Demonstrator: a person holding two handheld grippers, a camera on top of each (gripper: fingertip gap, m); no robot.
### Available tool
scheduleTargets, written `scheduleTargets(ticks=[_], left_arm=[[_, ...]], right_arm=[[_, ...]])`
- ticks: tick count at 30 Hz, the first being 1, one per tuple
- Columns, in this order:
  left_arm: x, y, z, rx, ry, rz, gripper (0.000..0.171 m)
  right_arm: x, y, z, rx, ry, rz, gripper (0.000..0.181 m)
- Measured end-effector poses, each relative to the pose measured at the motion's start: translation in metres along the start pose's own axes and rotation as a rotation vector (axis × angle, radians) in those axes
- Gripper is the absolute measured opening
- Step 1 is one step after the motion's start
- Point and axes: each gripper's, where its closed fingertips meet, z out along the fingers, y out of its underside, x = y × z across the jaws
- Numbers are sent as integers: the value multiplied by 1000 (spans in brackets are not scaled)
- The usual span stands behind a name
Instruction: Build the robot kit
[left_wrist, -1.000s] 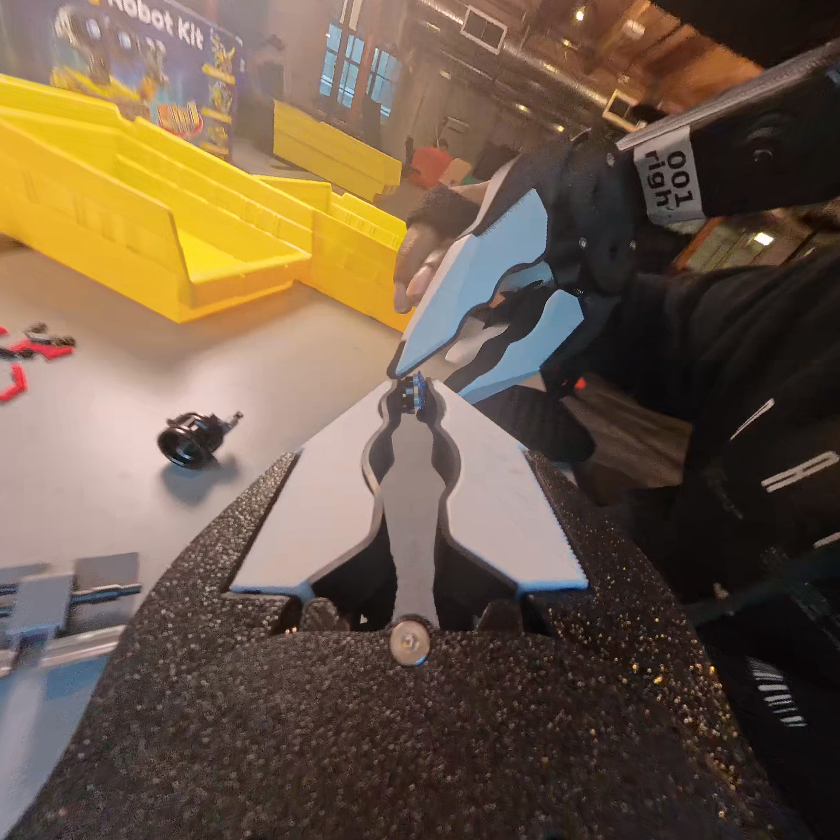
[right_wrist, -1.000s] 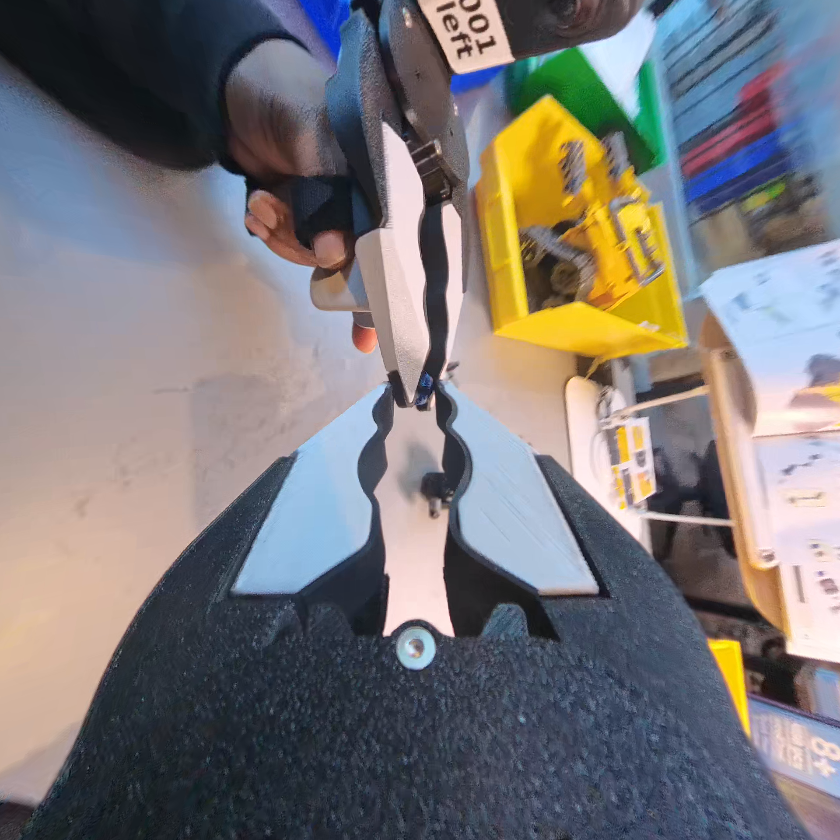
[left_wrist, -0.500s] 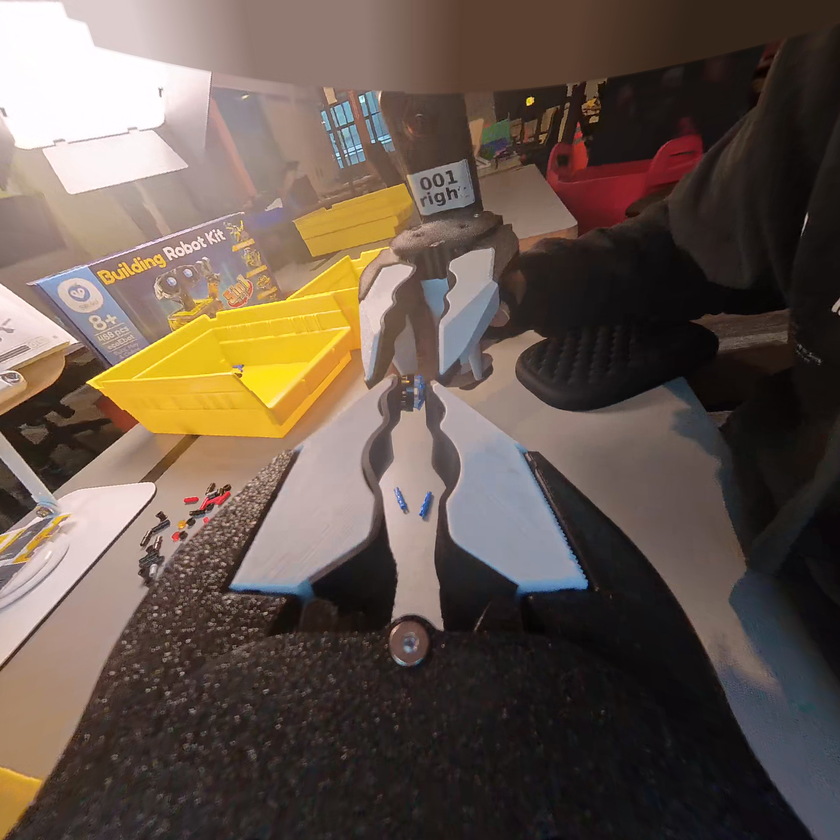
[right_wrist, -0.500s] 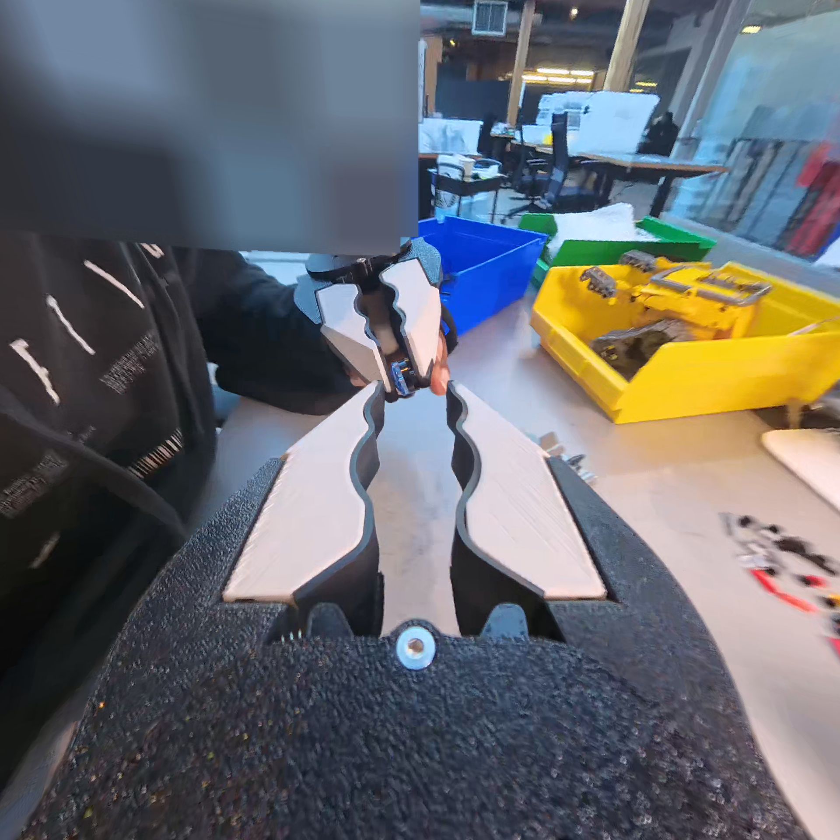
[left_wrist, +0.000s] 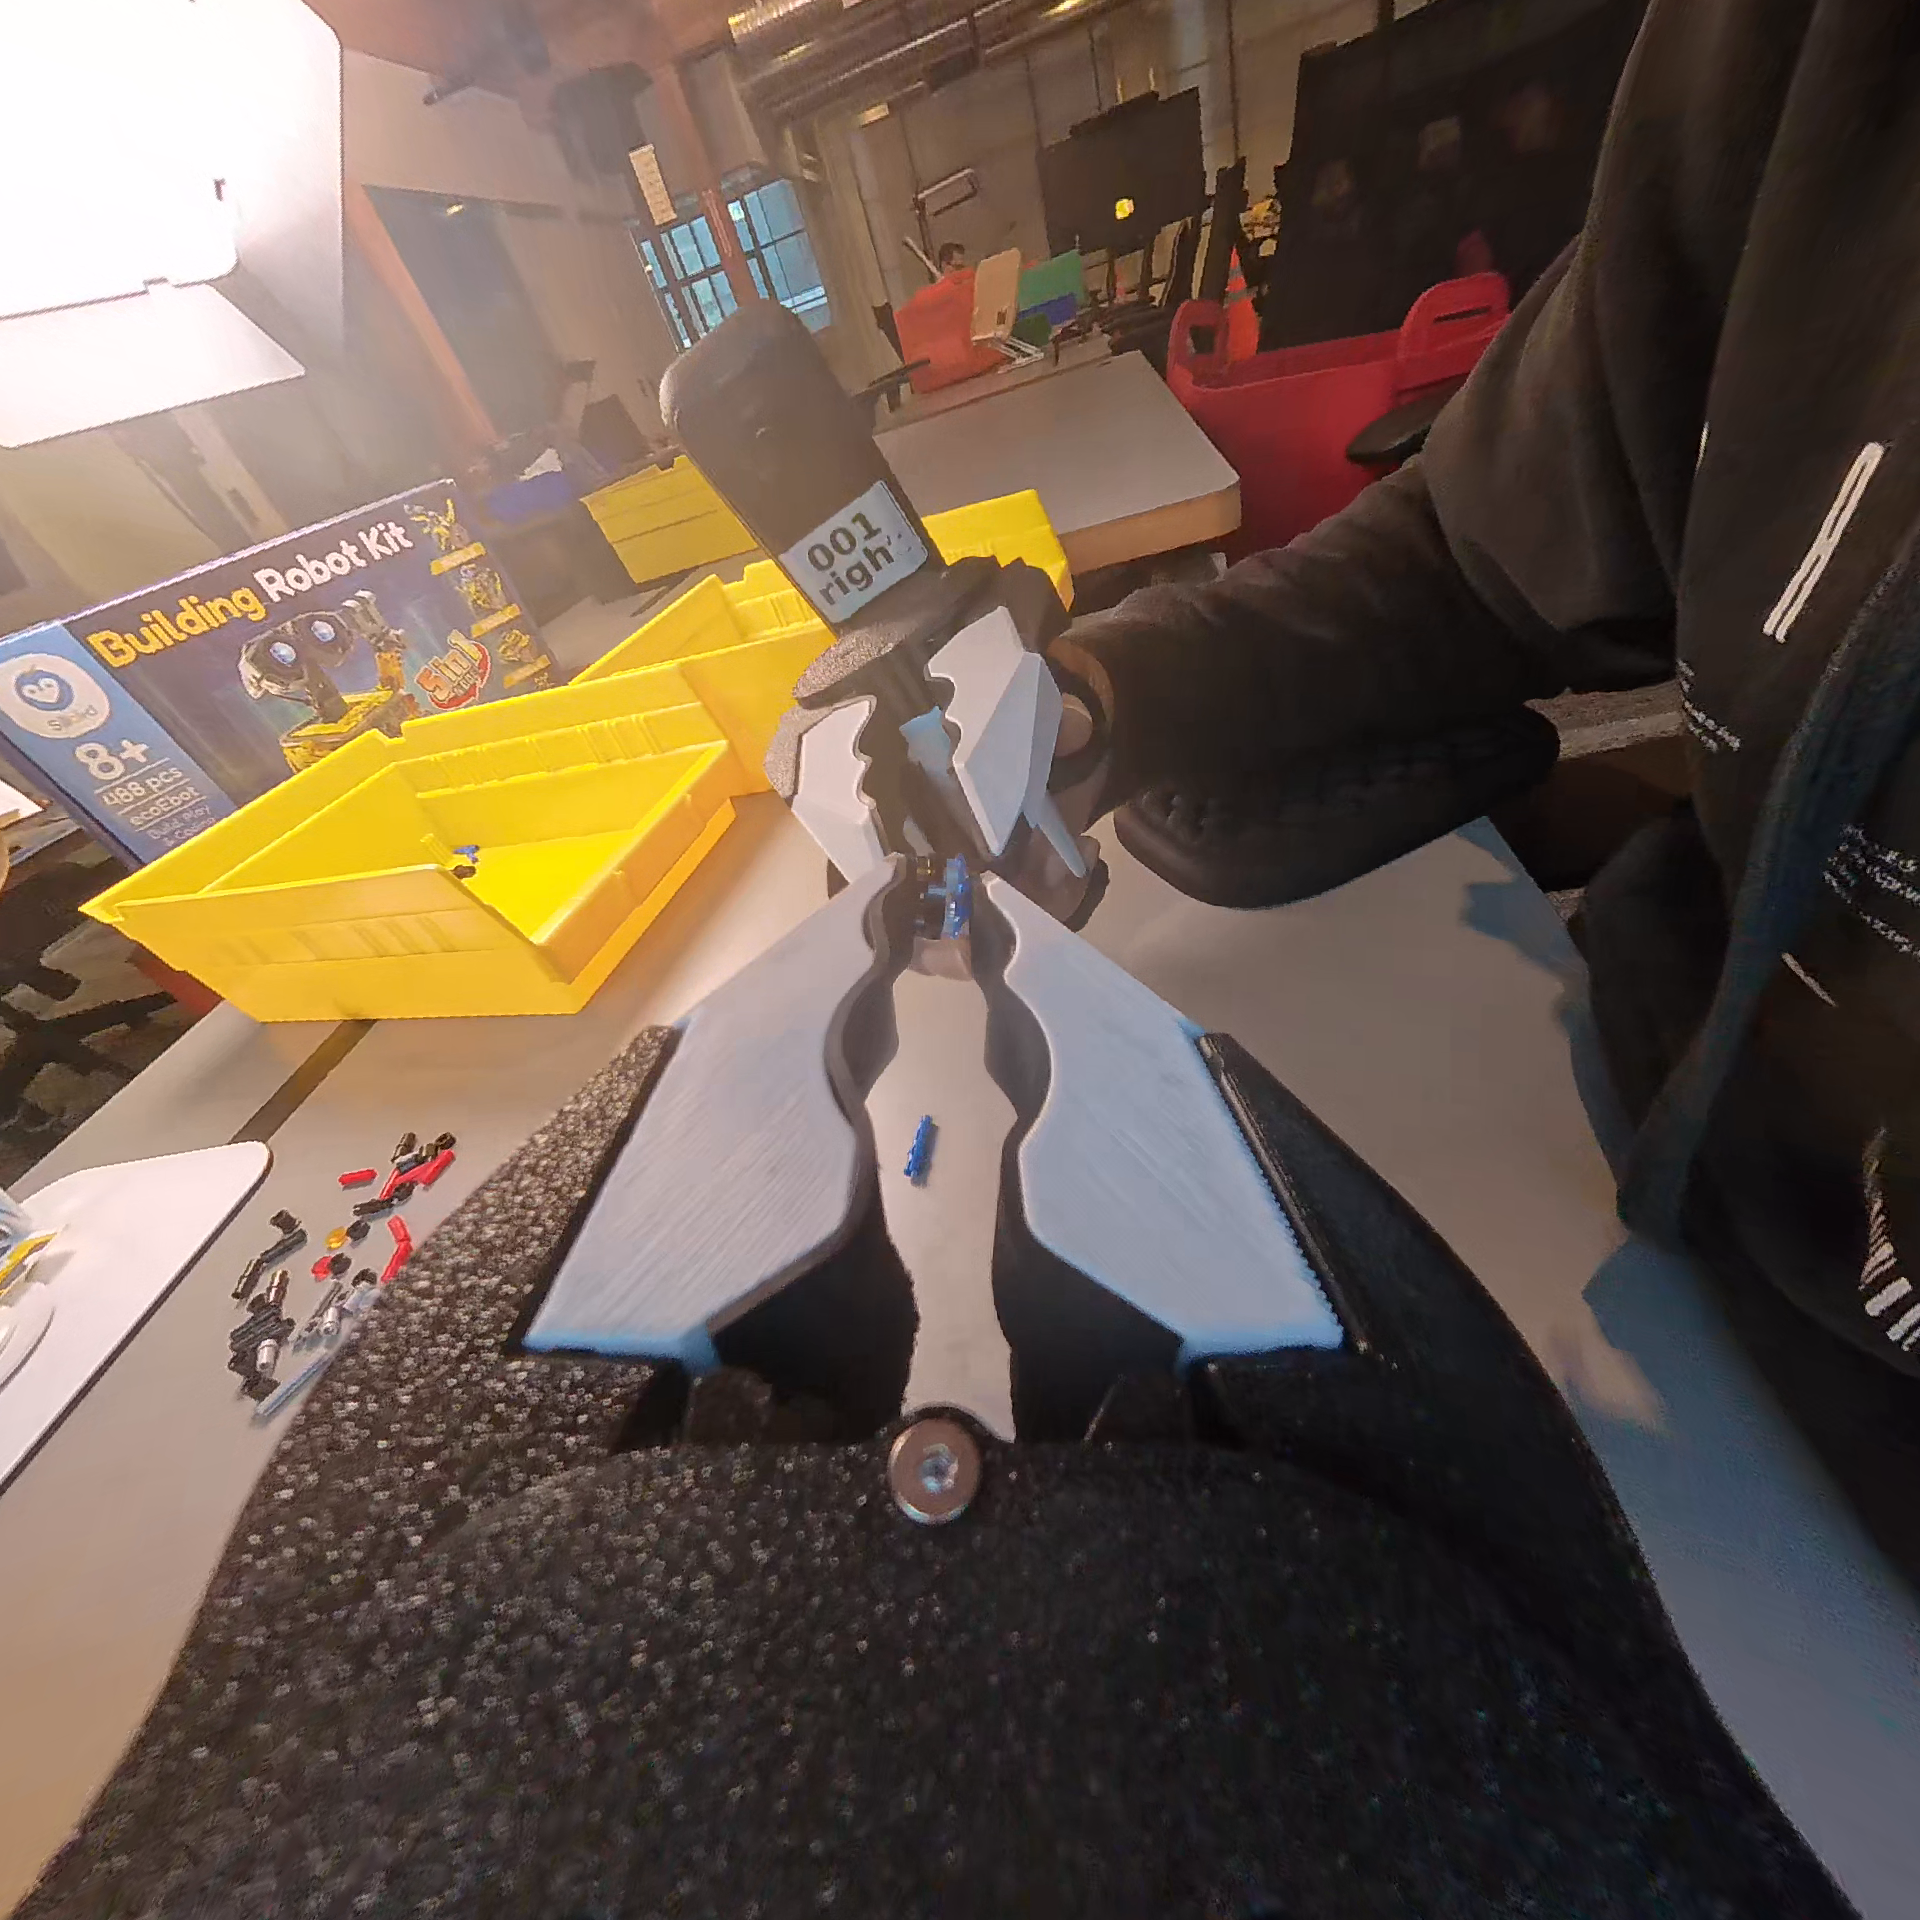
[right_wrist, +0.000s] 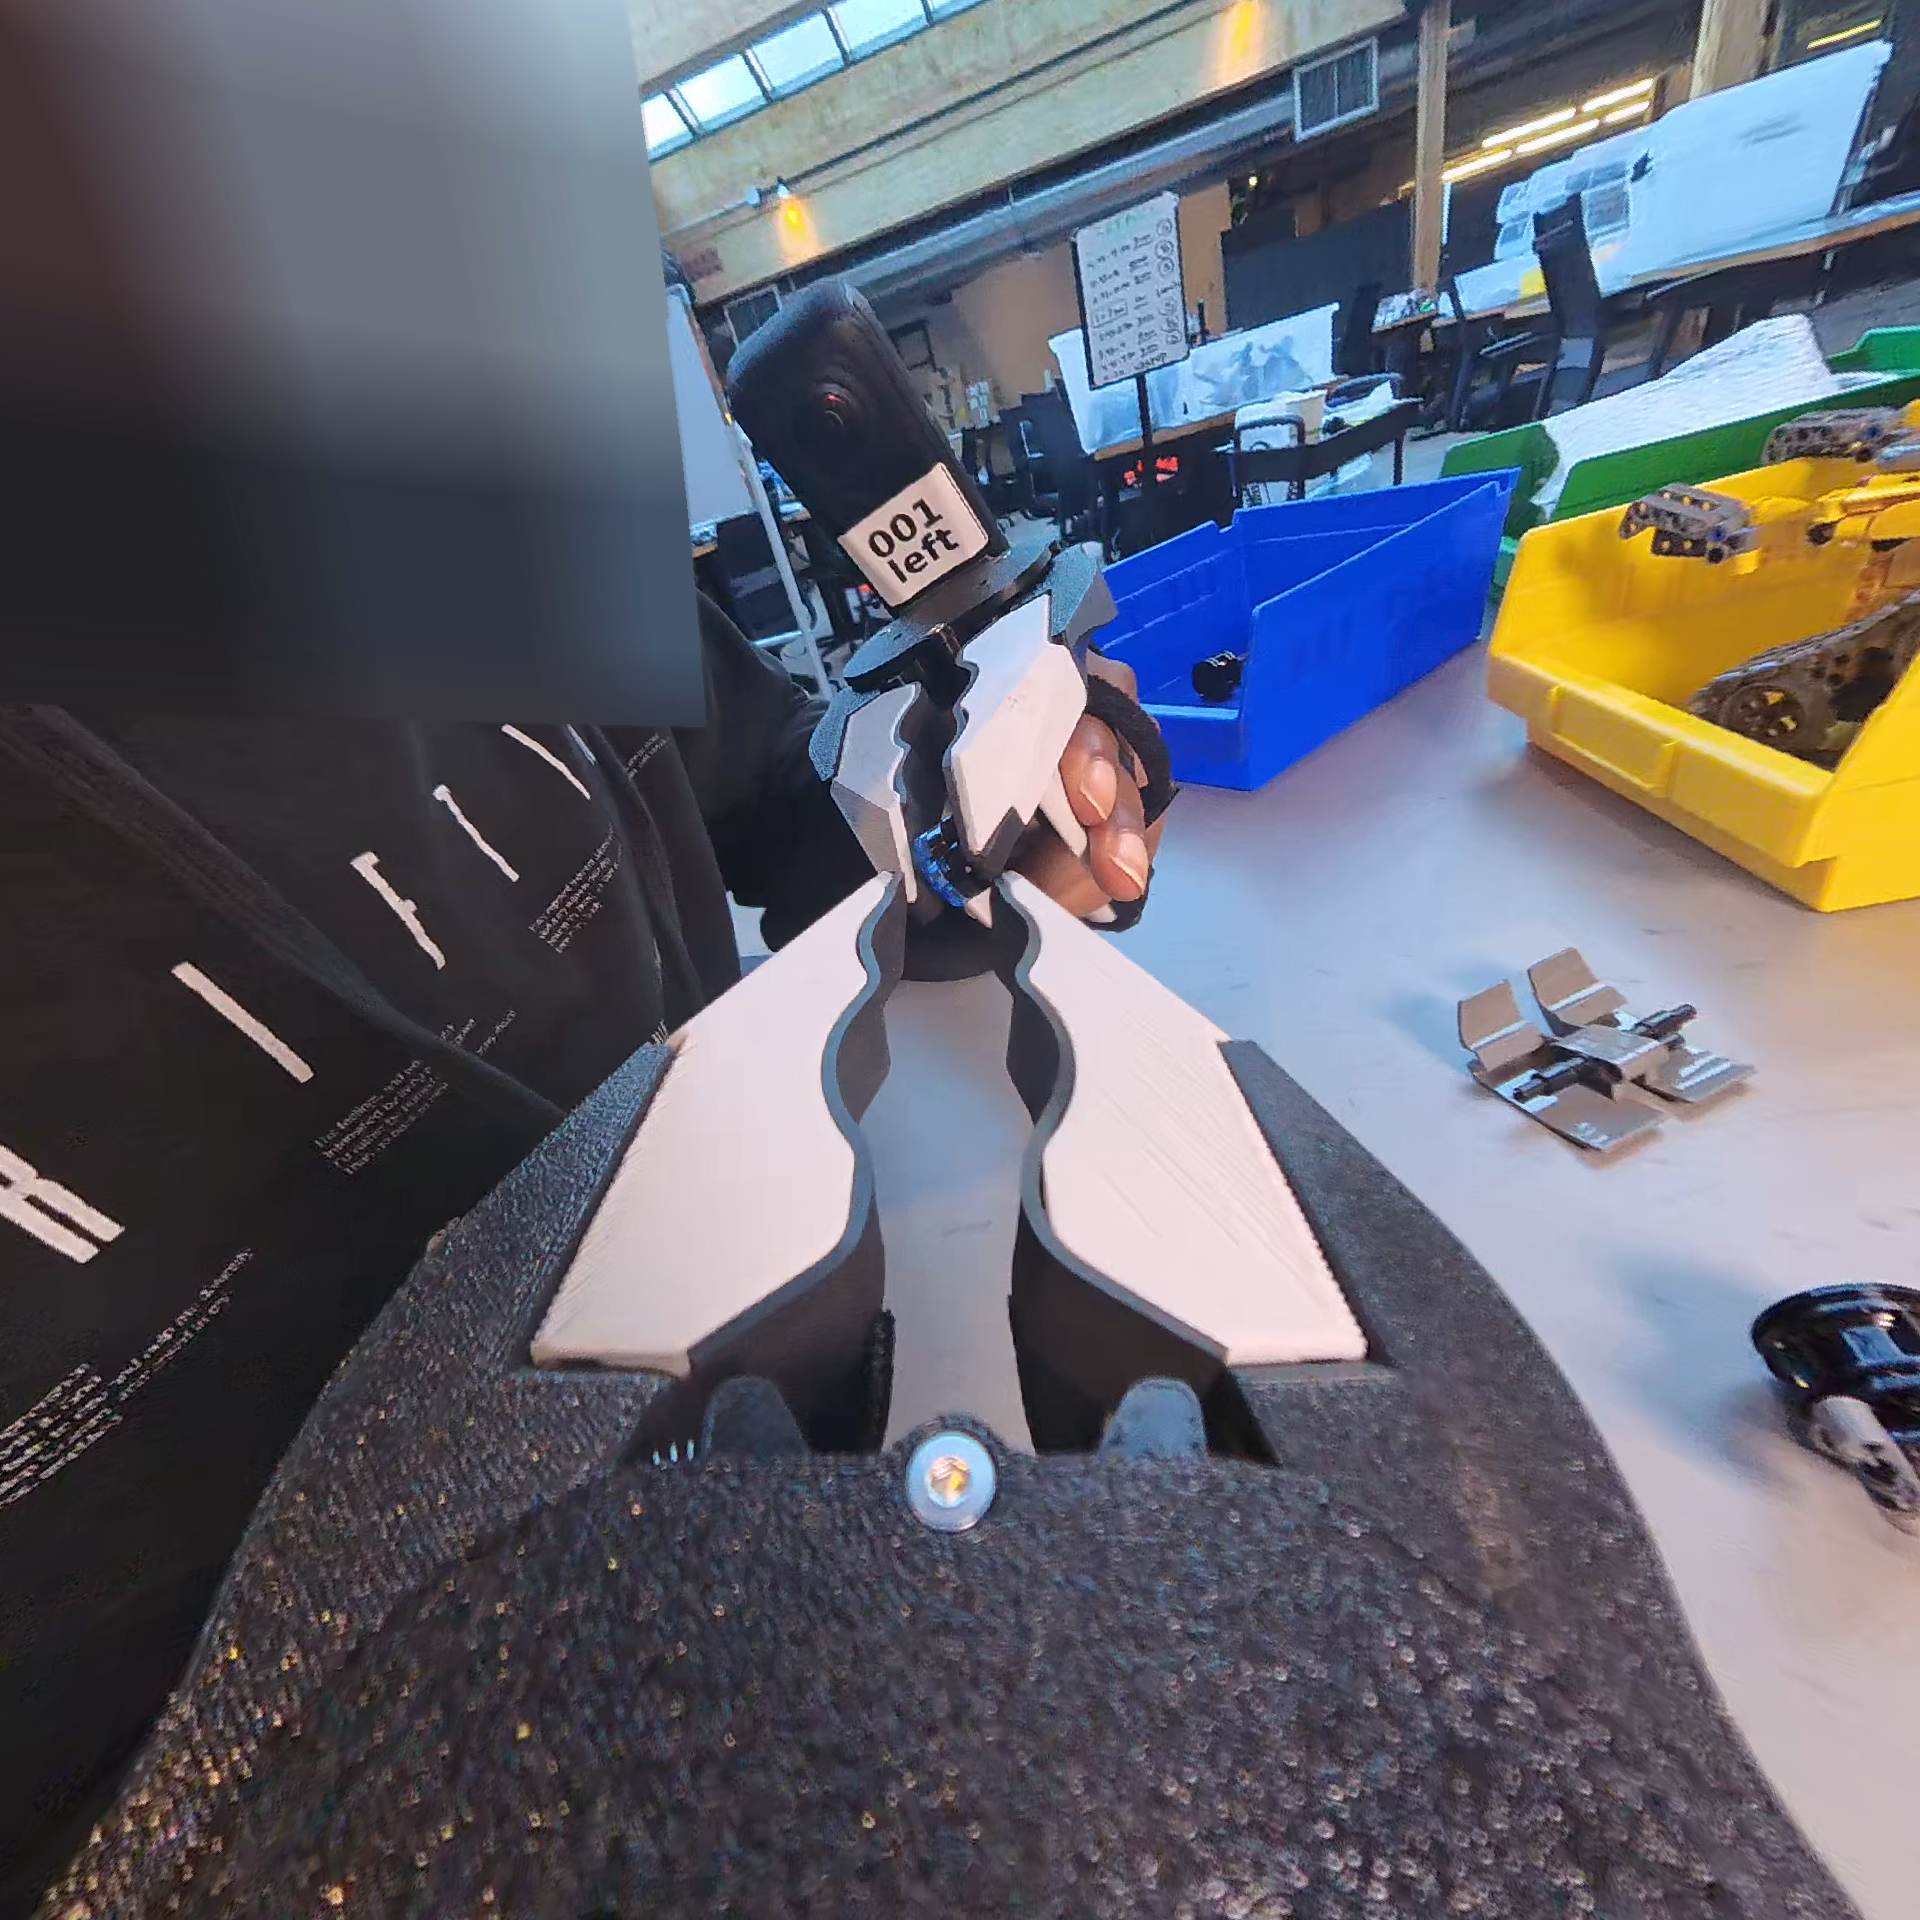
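My left gripper (left_wrist: 940, 896) is shut on a small black and blue part (left_wrist: 943, 902), held above the grey table (left_wrist: 1351, 1039). My right gripper (left_wrist: 935, 857) faces it tip to tip, jaws apart, and a hand in a dark sleeve holds it. In the right wrist view my right gripper (right_wrist: 948, 885) is open. Its fingertips sit either side of the part (right_wrist: 940, 868) held by the left gripper (right_wrist: 943, 881). I cannot tell whether they touch the part. A blue pin (left_wrist: 918, 1148) lies on the table below.
A yellow bin (left_wrist: 416, 883), a blue kit box (left_wrist: 260, 665), loose red and black pieces (left_wrist: 332, 1247) and a white board (left_wrist: 104, 1247) lie left. A blue bin (right_wrist: 1351, 623), a yellow bin with a tracked build (right_wrist: 1662, 748), a grey assembly (right_wrist: 1600, 1049) and a black wheel (right_wrist: 1849, 1361) lie right. Less than 4 cm separates the two grippers' tips.
Both grippers have swung up from looking down at the table to nearly level. The left still holds the part. The right's jaws have narrowed a little in the last half second.
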Motion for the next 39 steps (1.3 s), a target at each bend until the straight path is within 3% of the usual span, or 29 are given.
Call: scheduleTargets(ticks=[9,13,17,23,26,33,39], left_arm=[[7,-4,1,28,9,45,9],[2,1,2,24,0,4,9],[-18,12,3,22,9,-318,9],[-49,34,0,99,45,-921,9],[-46,40,4,138,124,-1140,9],[-27,44,18,143,245,-1346,9],[-24,51,20,136,278,-1447,10]], right_arm=[[-8,0,-1,48,-48,30,15],[-3,1,-2,35,-3,6,16],[20,7,-6,-15,136,-42,20],[46,13,-17,-172,447,-448,31],[49,12,-17,-192,498,-548,37],[50,29,-11,-301,508,-654,18],[51,37,-11,-330,471,-627,16]])
